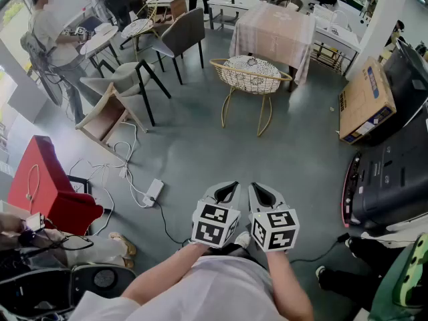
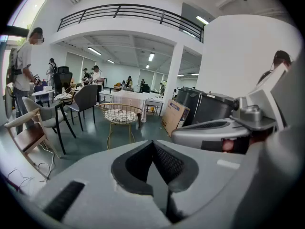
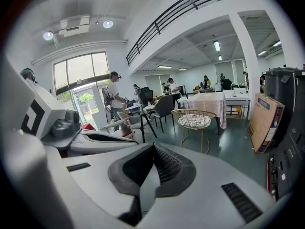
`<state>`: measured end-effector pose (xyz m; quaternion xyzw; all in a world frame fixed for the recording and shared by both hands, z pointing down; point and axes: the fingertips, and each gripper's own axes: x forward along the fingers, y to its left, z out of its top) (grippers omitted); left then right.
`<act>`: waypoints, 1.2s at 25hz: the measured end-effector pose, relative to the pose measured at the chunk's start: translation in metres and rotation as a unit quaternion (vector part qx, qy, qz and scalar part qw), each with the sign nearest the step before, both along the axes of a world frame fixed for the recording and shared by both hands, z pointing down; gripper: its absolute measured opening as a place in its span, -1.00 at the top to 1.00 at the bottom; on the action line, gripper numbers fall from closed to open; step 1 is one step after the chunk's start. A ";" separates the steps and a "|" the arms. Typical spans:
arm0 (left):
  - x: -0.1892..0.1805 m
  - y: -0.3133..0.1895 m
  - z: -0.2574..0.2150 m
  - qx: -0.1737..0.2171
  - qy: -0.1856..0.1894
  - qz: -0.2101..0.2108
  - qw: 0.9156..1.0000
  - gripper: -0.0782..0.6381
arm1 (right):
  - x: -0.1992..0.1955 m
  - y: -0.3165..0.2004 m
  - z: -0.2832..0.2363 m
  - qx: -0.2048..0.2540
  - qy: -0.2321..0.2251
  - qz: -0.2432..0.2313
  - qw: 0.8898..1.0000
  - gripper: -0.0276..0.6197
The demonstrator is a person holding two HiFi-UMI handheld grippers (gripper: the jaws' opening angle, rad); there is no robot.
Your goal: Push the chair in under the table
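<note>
A gold wire chair (image 1: 249, 75) with a white cushion stands on the grey floor, just in front of a table under a pink cloth (image 1: 274, 29). The chair (image 2: 121, 114) and table (image 2: 129, 99) also show far off in the left gripper view, and the chair (image 3: 194, 120) and table (image 3: 208, 101) in the right gripper view. My left gripper (image 1: 227, 189) and right gripper (image 1: 264, 192) are held side by side close to my body, well short of the chair. Both point toward it, jaws shut and empty, as the left gripper (image 2: 153, 144) and right gripper (image 3: 153, 149) show in their own views.
Grey chairs (image 1: 180, 35) and a tipped wooden chair (image 1: 103, 116) stand at the left, near a person (image 1: 50, 32). A power strip with cables (image 1: 152, 191) lies on the floor. A cardboard box (image 1: 364, 102) and black machines (image 1: 394, 172) line the right side.
</note>
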<state>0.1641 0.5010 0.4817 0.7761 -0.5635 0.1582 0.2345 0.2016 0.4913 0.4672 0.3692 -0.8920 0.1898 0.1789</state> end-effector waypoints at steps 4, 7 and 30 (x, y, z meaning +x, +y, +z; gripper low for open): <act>0.023 -0.014 0.001 -0.006 0.002 -0.007 1.000 0.77 | 0.021 -0.013 0.001 -0.011 -0.008 -0.008 1.000 0.91; 0.037 -0.022 0.002 -0.011 0.001 -0.009 1.000 0.77 | 0.033 -0.020 0.002 -0.017 -0.012 -0.015 1.000 0.91; 0.022 -0.090 0.007 -0.016 -0.014 -0.027 0.999 0.77 | 0.020 -0.084 0.009 -0.029 -0.024 -0.048 0.998 0.91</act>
